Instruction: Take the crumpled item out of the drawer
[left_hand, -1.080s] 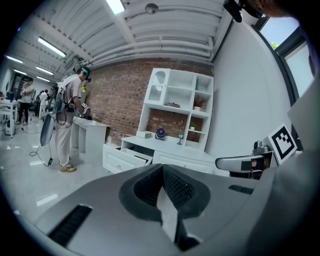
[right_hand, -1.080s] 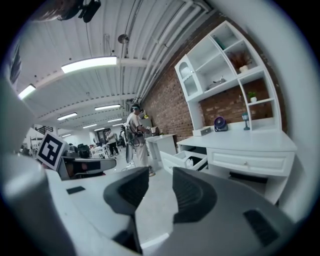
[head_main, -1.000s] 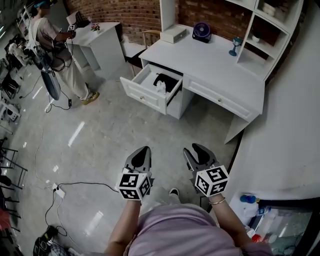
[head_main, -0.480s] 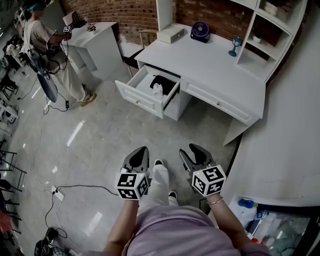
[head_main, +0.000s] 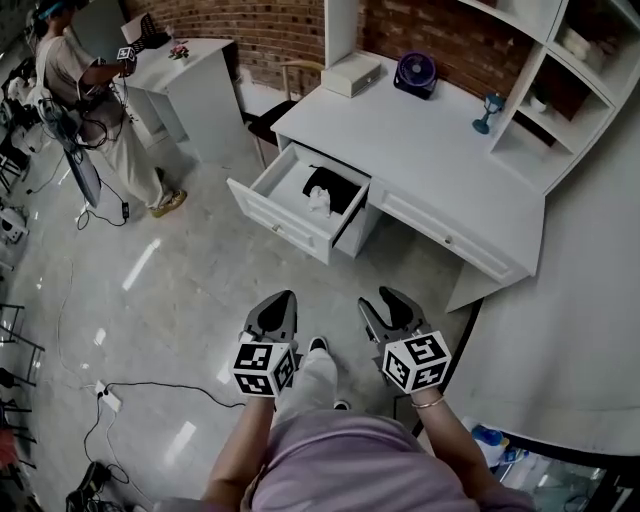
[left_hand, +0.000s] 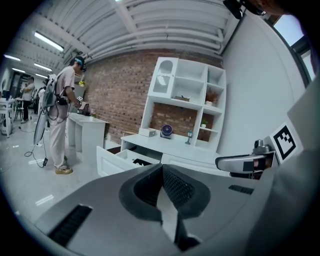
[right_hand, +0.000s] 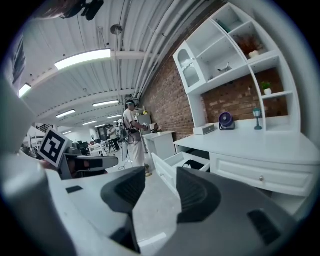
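Note:
The white desk (head_main: 420, 150) has its left drawer (head_main: 285, 215) pulled open. Inside it a crumpled white item (head_main: 319, 200) lies beside a black thing (head_main: 335, 185). Both grippers hang over the floor, well short of the drawer. My left gripper (head_main: 285, 298) has its jaws together and holds nothing; its own view shows the tips of the left gripper (left_hand: 161, 167) meeting. My right gripper (head_main: 385, 300) is opening, and the gap of the right gripper (right_hand: 160, 189) frames only floor. Its view shows the drawer (right_hand: 167, 167) ahead.
A desk fan (head_main: 415, 72), a white box (head_main: 352, 72) and a blue goblet (head_main: 487, 108) stand on the desk under the shelves. A chair (head_main: 275, 115) stands left of it. A person (head_main: 80, 90) works at another white table (head_main: 195, 75). A cable with a power strip (head_main: 105, 398) lies on the floor.
The desk and open drawer have slid lower and nearer in the head view as I step forward. The right gripper's jaws stand a little wider. Both grippers keep their places in front of me.

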